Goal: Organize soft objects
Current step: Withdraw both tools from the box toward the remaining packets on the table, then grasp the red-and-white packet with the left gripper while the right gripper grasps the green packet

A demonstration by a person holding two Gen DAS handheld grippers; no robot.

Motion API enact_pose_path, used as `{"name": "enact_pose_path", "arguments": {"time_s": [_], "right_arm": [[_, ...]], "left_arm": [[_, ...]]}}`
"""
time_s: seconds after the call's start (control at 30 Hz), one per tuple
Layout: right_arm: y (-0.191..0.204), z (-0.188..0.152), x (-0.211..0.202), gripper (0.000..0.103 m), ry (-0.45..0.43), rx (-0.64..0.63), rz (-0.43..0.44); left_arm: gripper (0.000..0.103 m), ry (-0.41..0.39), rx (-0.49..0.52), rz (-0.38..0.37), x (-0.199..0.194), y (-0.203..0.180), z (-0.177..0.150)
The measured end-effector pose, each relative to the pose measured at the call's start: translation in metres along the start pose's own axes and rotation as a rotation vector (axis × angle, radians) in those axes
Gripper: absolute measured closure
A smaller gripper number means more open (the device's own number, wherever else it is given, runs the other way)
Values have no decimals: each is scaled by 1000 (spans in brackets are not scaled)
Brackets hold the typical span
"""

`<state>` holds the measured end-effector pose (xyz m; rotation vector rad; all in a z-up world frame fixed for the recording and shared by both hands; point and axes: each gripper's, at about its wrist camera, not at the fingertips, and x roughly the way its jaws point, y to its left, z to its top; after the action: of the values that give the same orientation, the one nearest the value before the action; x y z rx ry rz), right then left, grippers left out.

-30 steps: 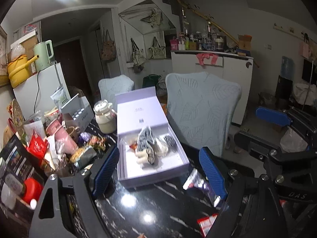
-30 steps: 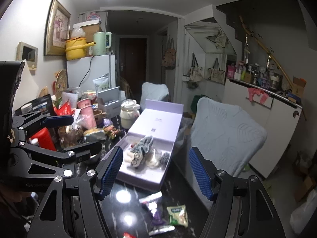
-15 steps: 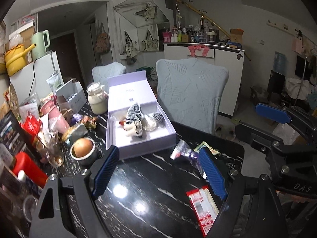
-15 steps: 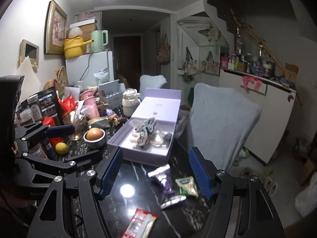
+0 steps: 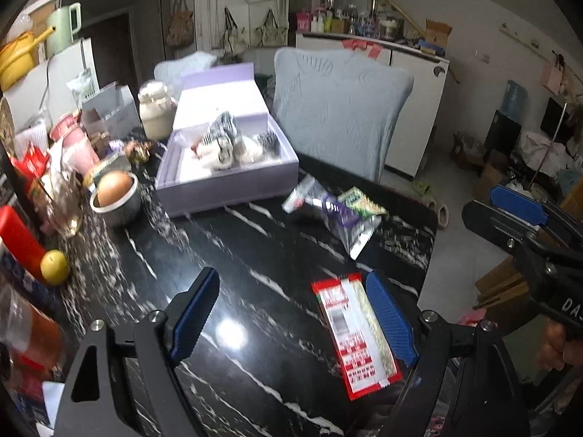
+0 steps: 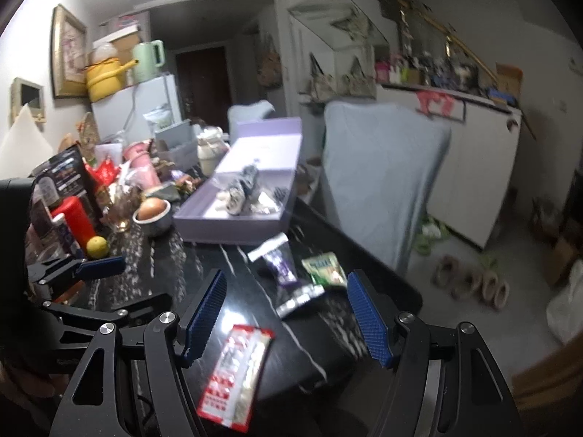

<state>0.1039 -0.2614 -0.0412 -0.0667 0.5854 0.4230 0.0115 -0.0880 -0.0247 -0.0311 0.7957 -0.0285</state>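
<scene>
An open lilac box (image 5: 226,189) (image 6: 233,224) stands on the black marble table (image 5: 255,255). Inside it lie striped black-and-white soft rolls (image 5: 218,142) (image 6: 240,189). In front of the box lie a purple packet (image 5: 335,211) (image 6: 280,266), a green packet (image 5: 359,202) (image 6: 324,267) and a red-and-white packet (image 5: 355,331) (image 6: 237,367). My left gripper (image 5: 291,313) hangs open above the table, its right finger beside the red packet. My right gripper (image 6: 286,313) is open too, over the red packet, with nothing gripped.
Clutter fills the table's left side: a bowl with an egg (image 5: 114,196), a lemon (image 5: 54,267), a red bottle (image 5: 18,244), cups and a white jar (image 5: 156,113). A chair with a pale blue cover (image 5: 342,109) stands behind the table. Slippers (image 6: 470,280) lie on the floor.
Both grippers have sunk and tilted downward, away from the box. More of the near table shows, and the three packets have come into view under the fingers.
</scene>
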Motion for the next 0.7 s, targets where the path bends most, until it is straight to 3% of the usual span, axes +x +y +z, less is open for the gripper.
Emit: {"name": "enact_pose_path", "arguments": {"time_s": [0.3, 0.7], "right_arm": [[-19, -35, 22, 34, 111, 52, -38], [-44, -58, 52, 34, 198, 107, -48]], "left_arm": [[20, 107, -15, -54, 29, -16, -26], [20, 229, 16, -106, 71, -44, -40]]}}
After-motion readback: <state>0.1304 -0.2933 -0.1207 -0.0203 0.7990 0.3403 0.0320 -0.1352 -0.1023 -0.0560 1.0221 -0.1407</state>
